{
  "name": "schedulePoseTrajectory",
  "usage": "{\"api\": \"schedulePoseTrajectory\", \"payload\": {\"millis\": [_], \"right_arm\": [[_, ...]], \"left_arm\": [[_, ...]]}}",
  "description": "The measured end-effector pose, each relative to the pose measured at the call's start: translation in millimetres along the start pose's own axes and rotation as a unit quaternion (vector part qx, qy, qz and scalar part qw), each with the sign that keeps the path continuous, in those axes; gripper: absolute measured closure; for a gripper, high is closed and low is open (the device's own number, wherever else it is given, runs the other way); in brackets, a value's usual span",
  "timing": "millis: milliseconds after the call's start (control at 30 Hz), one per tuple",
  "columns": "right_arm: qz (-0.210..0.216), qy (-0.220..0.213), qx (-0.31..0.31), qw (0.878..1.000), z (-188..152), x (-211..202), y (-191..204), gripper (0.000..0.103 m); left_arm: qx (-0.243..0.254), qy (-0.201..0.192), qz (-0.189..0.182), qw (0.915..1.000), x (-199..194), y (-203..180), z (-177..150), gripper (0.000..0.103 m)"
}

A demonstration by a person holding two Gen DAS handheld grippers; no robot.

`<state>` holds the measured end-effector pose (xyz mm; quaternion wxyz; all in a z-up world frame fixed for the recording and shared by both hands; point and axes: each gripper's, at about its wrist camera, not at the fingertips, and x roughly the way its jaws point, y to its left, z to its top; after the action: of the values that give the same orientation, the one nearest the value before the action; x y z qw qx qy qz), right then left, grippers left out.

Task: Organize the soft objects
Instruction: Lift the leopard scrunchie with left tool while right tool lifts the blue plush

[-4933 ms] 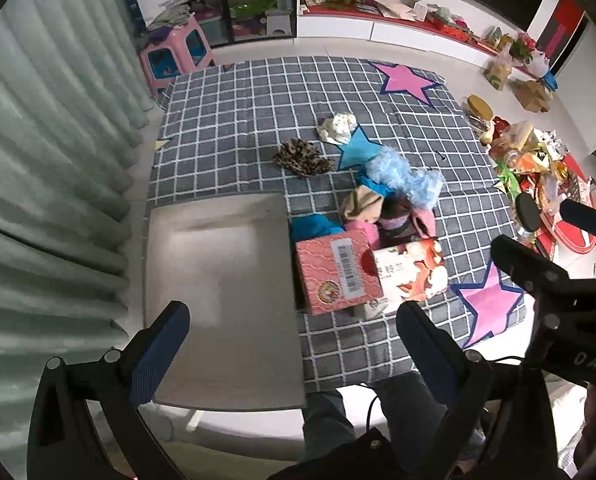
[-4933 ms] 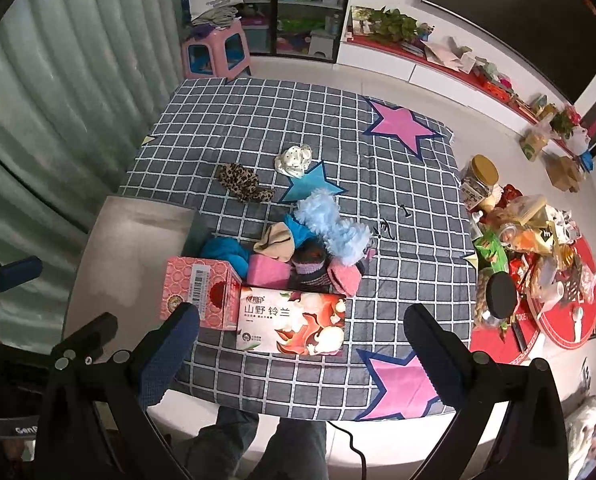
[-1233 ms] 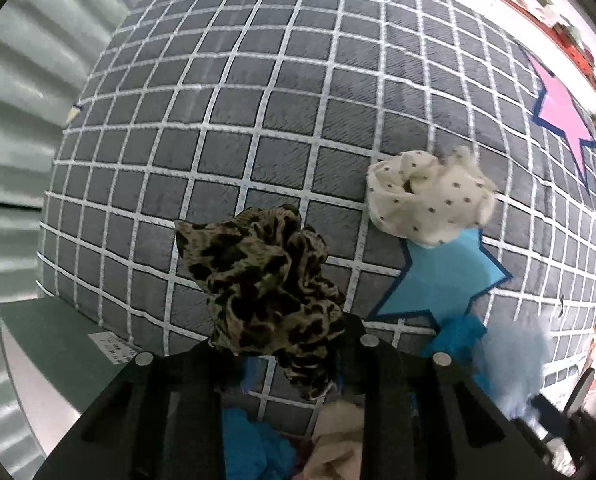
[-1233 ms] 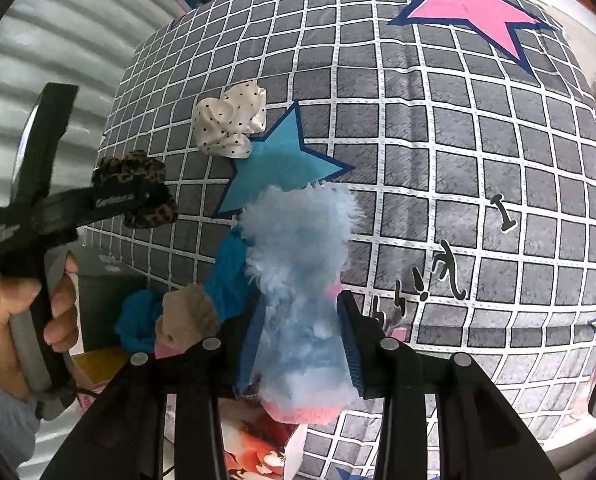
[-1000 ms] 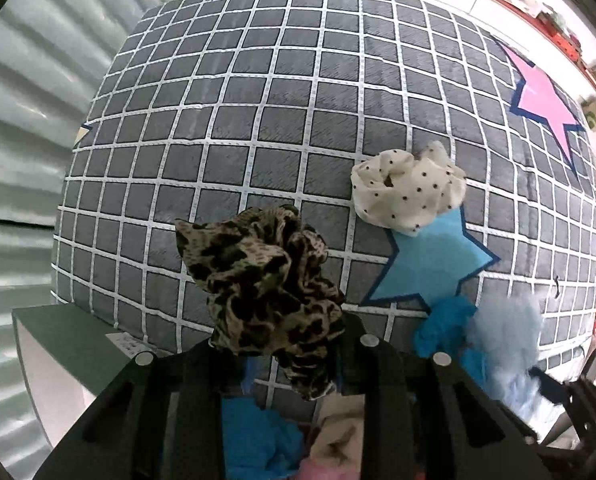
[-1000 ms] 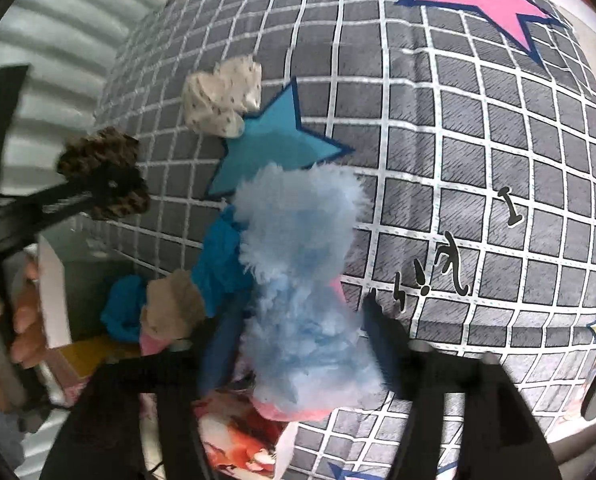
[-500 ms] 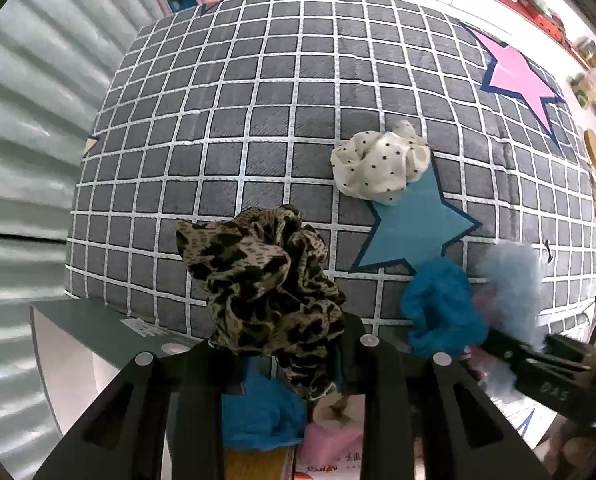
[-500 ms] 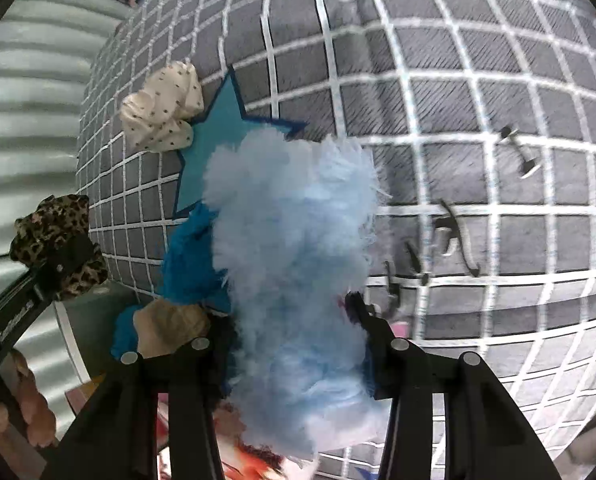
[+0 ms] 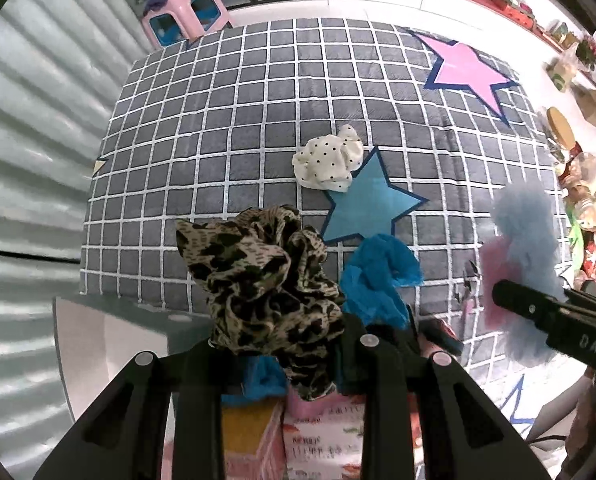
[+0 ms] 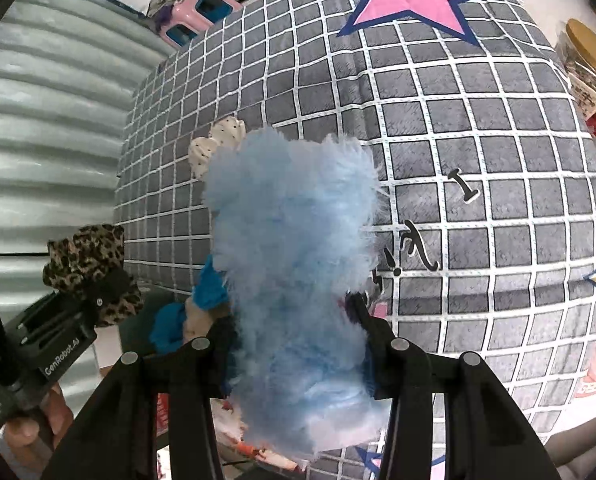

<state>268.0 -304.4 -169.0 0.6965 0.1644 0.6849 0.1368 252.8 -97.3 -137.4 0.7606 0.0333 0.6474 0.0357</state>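
My left gripper is shut on a leopard-print scrunchie and holds it above the near edge of the checked cloth. It also shows in the right wrist view. My right gripper is shut on a fluffy light-blue soft item, lifted off the cloth; it shows at the right of the left wrist view. A white dotted scrunchie lies on the cloth by the blue star. A bright blue soft item lies just past my left gripper.
A grey checked cloth with pink and blue stars covers the table. A grey open box sits at the near left. Printed cartons lie below my left gripper. Clutter lines the floor at the right.
Both grippers have risen and pulled back from the cloth with their soft items. The fluffy blue item has come away from the pile; the leopard scrunchie stays clamped.
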Motion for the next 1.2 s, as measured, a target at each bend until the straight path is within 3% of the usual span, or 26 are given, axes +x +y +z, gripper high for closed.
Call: {"api": "schedulePoseTrajectory", "payload": {"millis": [233,367,567,667,900,933,1000,1133,1167,1200], "right_arm": [[0.008,0.004,0.016,1.000,-10.1,-14.2,-11.3,0.056],[0.014,0.027,0.032,0.999,-16.6,-6.8,-24.8,0.055],[0.002,0.032,0.051,0.998,-28.1,-1.8,-41.3,0.056],[0.014,0.033,0.043,0.998,-31.9,-3.7,-43.7,0.055],[0.032,0.034,0.087,0.995,-38.2,-2.1,-68.4,0.055],[0.037,0.034,0.089,0.995,-39.0,-1.7,-69.8,0.054],[0.069,0.042,0.106,0.991,-41.6,2.1,-77.5,0.038],[0.078,0.040,0.130,0.988,-48.5,3.4,-90.9,0.044],[0.080,0.043,0.132,0.987,-49.4,3.8,-91.7,0.063],[0.082,0.048,0.129,0.987,-49.9,5.4,-91.5,0.069]], "left_arm": [[0.016,-0.001,0.002,0.9999,-19.3,-4.7,-22.9,0.072],[0.013,0.001,-0.004,0.9999,-26.3,-6.3,-32.8,0.072],[0.025,-0.006,-0.008,0.9996,-33.0,-11.4,-37.6,0.072],[0.027,-0.008,-0.010,0.9996,-37.0,-13.7,-38.6,0.072],[0.034,-0.011,-0.014,0.9993,-42.2,-18.1,-39.2,0.072],[0.036,-0.011,-0.013,0.9992,-42.8,-19.0,-39.7,0.072],[0.039,-0.011,-0.016,0.9990,-42.7,-20.5,-40.5,0.072],[0.039,-0.008,-0.017,0.9991,-42.4,-22.6,-42.3,0.072],[0.040,-0.008,-0.017,0.9990,-42.6,-23.1,-42.9,0.072],[0.041,-0.008,-0.017,0.9990,-42.8,-24.1,-43.0,0.072]]}}
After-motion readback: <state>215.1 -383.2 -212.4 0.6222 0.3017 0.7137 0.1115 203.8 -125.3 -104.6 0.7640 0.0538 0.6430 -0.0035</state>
